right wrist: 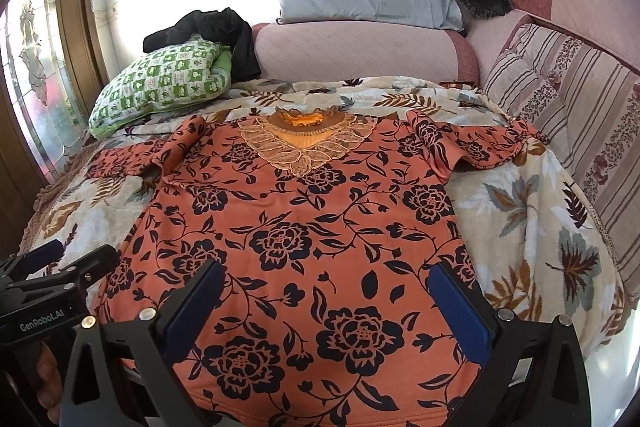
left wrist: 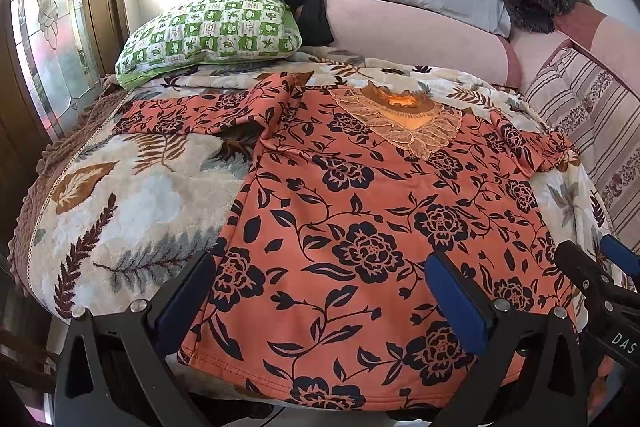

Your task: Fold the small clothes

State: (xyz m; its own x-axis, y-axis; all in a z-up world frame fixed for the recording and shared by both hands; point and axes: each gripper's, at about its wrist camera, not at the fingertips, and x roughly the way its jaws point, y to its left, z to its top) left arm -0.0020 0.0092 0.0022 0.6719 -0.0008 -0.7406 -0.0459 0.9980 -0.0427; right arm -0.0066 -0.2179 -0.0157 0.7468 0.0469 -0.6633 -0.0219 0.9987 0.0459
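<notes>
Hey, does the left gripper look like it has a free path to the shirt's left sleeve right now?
Probably yes. The left gripper is open over the hem of the orange floral shirt, and the left sleeve lies flat on the leaf-print blanket with nothing over it. The green checked pillow sits behind it, apart.

- Orange floral top (right wrist: 304, 227) lies flat, front up, on leaf-print blanket (right wrist: 532, 219)
- R gripper (right wrist: 326, 301) over hem, 2 fingers wide apart
- L gripper (right wrist: 60, 267) at left edge, jaws unclear
</notes>
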